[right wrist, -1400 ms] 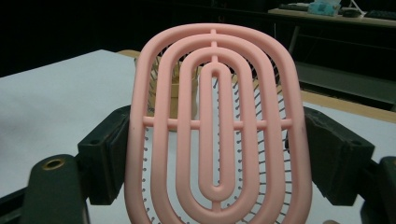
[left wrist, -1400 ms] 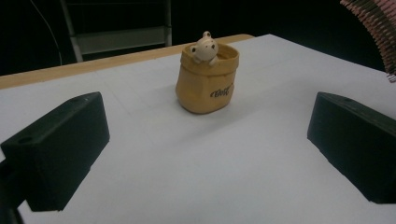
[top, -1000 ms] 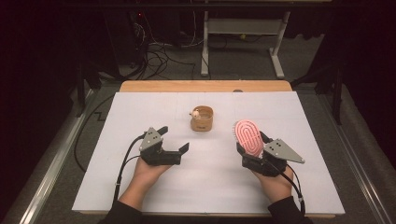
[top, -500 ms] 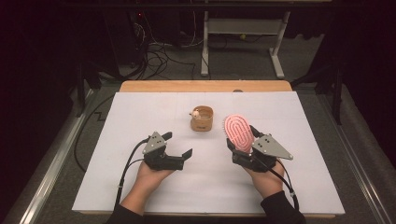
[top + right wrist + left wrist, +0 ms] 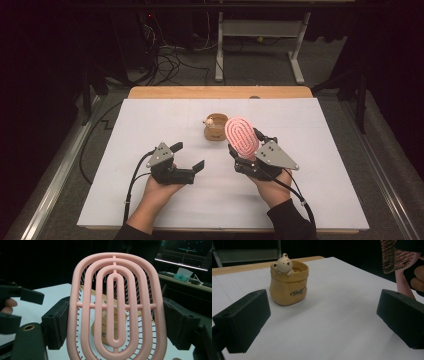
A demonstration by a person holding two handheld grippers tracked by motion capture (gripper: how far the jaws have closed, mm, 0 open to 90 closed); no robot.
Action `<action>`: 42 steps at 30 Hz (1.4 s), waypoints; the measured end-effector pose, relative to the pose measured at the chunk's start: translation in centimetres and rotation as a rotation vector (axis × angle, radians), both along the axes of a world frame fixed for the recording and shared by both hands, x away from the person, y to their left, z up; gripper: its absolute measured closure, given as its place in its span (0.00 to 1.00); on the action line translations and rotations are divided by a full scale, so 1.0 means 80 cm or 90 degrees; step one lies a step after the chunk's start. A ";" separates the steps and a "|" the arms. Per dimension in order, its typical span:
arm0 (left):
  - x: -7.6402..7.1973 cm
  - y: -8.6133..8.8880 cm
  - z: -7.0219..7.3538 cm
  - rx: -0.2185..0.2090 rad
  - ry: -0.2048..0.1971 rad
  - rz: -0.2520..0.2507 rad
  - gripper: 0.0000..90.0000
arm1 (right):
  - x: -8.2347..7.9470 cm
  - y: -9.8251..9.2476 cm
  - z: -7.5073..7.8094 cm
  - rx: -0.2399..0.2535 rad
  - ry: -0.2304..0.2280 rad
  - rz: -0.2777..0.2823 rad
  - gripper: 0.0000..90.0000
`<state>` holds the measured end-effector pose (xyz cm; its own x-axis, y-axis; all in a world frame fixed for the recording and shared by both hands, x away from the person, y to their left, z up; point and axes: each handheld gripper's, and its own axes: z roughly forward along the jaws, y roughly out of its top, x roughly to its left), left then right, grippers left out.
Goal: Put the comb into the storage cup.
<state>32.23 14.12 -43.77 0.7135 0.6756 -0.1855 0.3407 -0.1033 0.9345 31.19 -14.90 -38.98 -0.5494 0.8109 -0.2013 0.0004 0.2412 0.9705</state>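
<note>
Overhead, we see our right tool (image 5: 243,150) clamped on a pink vented hairbrush (image 5: 241,136), raised upright just beside the yellow bear pot (image 5: 215,128) on the white desk (image 5: 125,165). Left tool (image 5: 190,156) view: jaws wide apart, facing the pot (image 5: 288,286). Right tool view: brush (image 5: 115,307) between our jaws.

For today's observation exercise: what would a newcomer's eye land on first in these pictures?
The pink hairbrush, held upright in the right gripper near the middle of the white table. Just behind it stands a small yellow pot with a bear figure on its rim. The left gripper hovers open and empty.
</note>
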 end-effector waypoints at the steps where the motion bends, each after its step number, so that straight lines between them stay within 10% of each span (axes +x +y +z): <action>1: -0.001 0.001 0.001 -0.002 0.003 -0.001 0.00 | -0.001 0.001 -0.002 -0.005 0.000 0.003 0.22; 23: -0.023 -0.002 0.032 -0.050 -0.019 -0.032 0.00 | -0.018 0.020 -0.030 -0.039 0.016 0.036 0.22; 42: -0.015 -0.022 0.053 -0.077 0.011 -0.066 0.00 | -0.027 0.035 -0.027 -0.036 -0.004 0.060 0.22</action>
